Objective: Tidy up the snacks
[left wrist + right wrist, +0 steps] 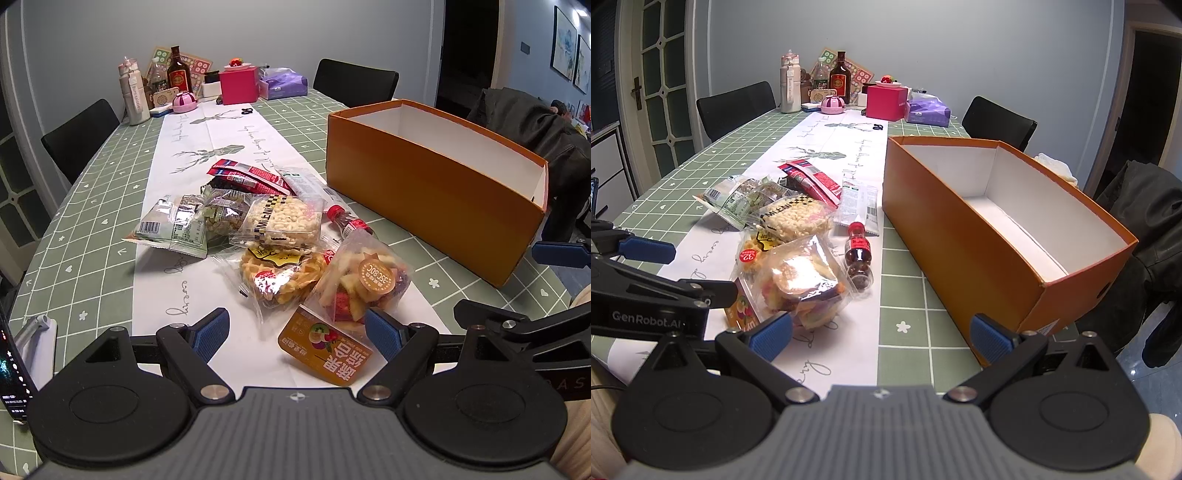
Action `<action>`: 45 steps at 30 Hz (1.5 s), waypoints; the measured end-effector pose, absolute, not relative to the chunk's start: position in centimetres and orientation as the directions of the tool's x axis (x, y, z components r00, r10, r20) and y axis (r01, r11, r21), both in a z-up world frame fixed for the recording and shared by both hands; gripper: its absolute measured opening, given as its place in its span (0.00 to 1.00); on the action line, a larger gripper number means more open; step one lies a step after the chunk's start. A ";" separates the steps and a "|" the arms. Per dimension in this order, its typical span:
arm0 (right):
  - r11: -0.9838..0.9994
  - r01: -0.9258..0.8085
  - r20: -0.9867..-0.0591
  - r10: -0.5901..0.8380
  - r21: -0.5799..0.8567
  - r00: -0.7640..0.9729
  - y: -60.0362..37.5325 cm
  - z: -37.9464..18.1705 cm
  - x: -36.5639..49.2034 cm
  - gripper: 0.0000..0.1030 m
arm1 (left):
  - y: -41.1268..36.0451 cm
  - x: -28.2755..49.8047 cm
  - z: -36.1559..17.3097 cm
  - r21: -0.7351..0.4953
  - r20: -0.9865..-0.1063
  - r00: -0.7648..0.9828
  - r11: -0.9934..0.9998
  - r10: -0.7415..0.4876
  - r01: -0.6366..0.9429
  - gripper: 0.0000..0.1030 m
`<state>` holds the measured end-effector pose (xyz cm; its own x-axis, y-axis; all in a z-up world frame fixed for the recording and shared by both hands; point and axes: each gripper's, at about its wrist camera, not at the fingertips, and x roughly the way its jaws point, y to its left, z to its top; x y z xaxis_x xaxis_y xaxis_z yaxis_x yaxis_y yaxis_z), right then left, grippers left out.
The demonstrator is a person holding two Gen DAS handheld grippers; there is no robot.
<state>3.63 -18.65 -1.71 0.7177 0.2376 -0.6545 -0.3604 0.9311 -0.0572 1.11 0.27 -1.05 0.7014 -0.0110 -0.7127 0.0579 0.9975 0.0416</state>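
A pile of snacks lies on the white table runner: a dried fruit bag (360,286) (801,284), a waffle pack (279,273), a puffed rice pack (282,219) (796,218), a green nut pack (177,225), red sachets (245,175) (812,179) and a small cola-shaped bottle (351,221) (858,254). An empty orange box (436,192) (964,236) stands to the right of the pile. My left gripper (297,332) is open, its fingers either side of the fruit bag's near end. My right gripper (882,334) is open and empty, between the pile and the box.
Bottles, a pink box (886,101) and a purple tissue pack (929,110) stand at the table's far end. Black chairs (997,123) stand around the table. A dark coat (1145,229) hangs right of the box. A phone on a stand (22,354) is at the left.
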 end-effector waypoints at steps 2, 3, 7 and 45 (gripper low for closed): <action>0.931 -0.361 -0.655 0.237 -0.059 0.718 -18.6 -1.7 3.7 0.97 | 0.2 1.1 -1.0 0.043 -0.713 0.701 0.997 -0.011 0.059 0.95; 0.931 -0.360 -0.656 0.236 -0.059 0.717 -18.6 -1.7 3.7 0.97 | 0.2 1.1 -1.0 0.042 -0.713 0.701 0.997 -0.011 0.059 0.95; 0.931 -0.360 -0.655 0.235 -0.060 0.718 -18.6 -1.8 3.7 0.97 | 0.2 1.1 -1.0 0.041 -0.714 0.701 0.998 -0.010 0.057 0.95; 0.929 -0.364 -0.656 0.235 -0.065 0.718 -18.3 -2.0 3.7 0.97 | 0.4 1.0 -1.0 0.041 -0.716 0.698 0.998 -0.009 0.054 0.95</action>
<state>3.66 -18.35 -2.01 0.7176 0.2353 -0.6555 -0.3638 0.9292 -0.0647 1.04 0.38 -1.05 0.6976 -0.0085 -0.7164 0.0541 0.9977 0.0408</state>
